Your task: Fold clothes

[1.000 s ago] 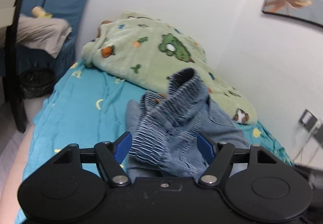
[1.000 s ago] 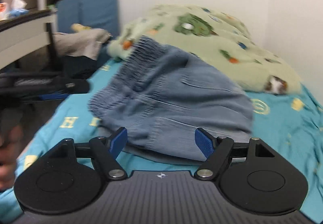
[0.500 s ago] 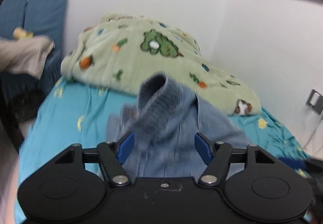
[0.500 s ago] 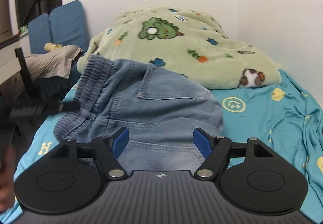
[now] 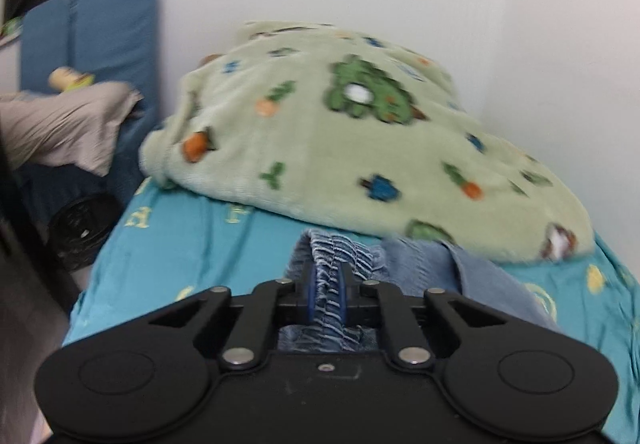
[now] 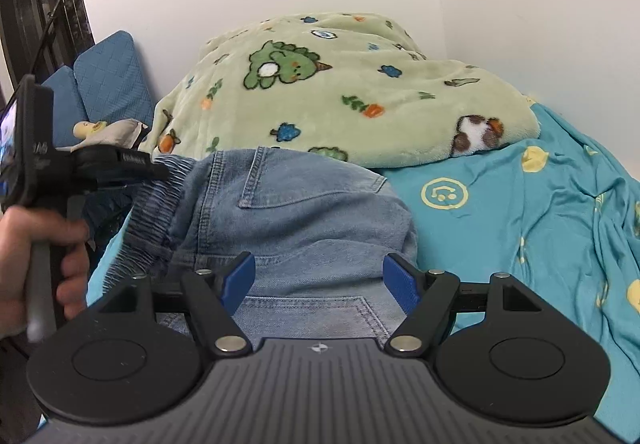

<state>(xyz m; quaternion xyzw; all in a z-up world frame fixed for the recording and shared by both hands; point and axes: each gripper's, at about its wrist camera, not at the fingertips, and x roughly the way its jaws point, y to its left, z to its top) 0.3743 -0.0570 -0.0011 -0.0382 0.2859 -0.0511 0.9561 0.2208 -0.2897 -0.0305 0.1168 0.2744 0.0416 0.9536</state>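
Bed sheet [image 6: 520, 228] partly hidden under denim shorts [image 6: 304, 212]; left gripper [image 5: 326, 286] closing, pinching waistband; right gripper [image 6: 318, 280] open.

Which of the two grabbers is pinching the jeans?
The left gripper. Its jaws are closing, blue pads squeezing the stretchy waistband of the denim shorts. The right gripper stands wide open above the denim, pinching nothing.

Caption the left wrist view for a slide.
Left gripper closing on the jeans waistband on the bed.
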